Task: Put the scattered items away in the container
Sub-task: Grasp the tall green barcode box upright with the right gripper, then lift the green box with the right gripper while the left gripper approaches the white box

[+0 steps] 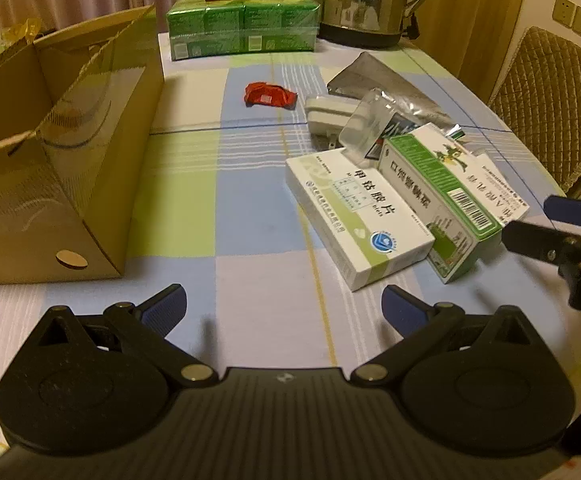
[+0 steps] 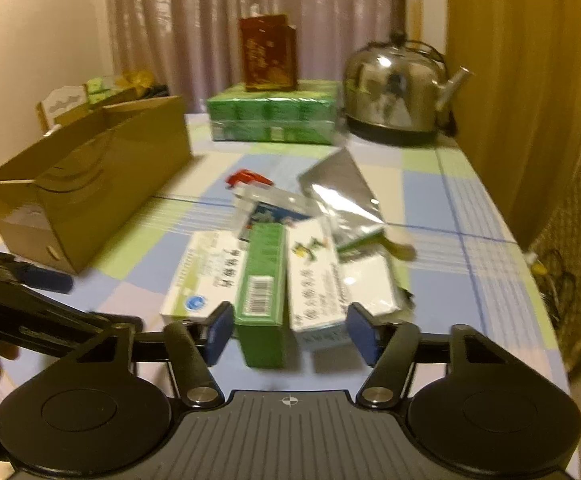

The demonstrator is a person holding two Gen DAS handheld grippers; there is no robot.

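**Right claw straddles the green-and-white box; cardboard container waits at the left**

A table under a checked cloth of blue, green and pale squares [image 1: 250,216] carries everything. On its left side stands the long open-topped brown cardboard box [image 1: 70,168], the container; what lies inside it cannot be made out. At the far edge sit a shrink-wrapped block of green cartons [image 1: 242,28] with a dark red printed box [image 2: 268,58] on top, and beside them a shiny steel kettle with a spout [image 1: 360,0]. A quilted tan chair back [image 1: 550,104] stands off the table's right edge.

The scattered items lie in a loose heap right of centre, well apart from the container. A crumpled silver foil pouch [image 1: 382,80] lies furthest back, a white flat medicine carton with green trim [image 1: 354,208] nearest the container, and against it a green-and-white carton with a barcode [image 1: 446,188]. Behind these are a white plug adapter [image 1: 326,114] and a clear plastic packet [image 1: 364,124]. A small red crumpled wrapper [image 1: 270,95] lies alone toward the middle.

The right gripper [image 2: 290,332] has its blue pads either side of the green-and-white carton's near end, a gap visible at each pad. The left gripper [image 1: 284,312] is spread wide over bare cloth, holding nothing.
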